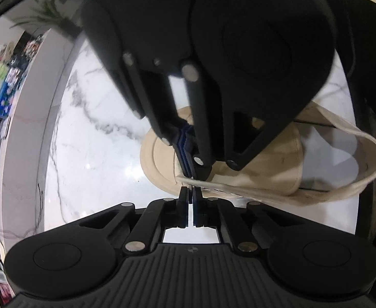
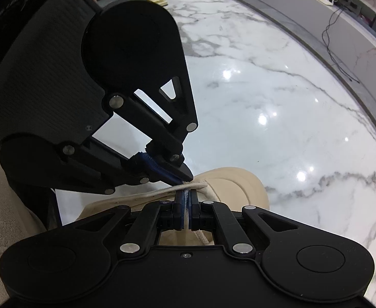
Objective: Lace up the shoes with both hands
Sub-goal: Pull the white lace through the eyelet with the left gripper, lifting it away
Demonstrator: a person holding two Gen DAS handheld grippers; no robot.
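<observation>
My right gripper [image 1: 188, 172] looms so large in the left wrist view that it hides most of the beige shoe [image 1: 278, 169], while in the right wrist view my own body covers the shoe's heel and the lace [image 2: 188, 186] vanishes between my jaws.

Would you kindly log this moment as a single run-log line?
stage: lacing | left gripper: shut on lace | right gripper: shut on lace | shoe: beige, on marble table | grippers tip to tip
</observation>
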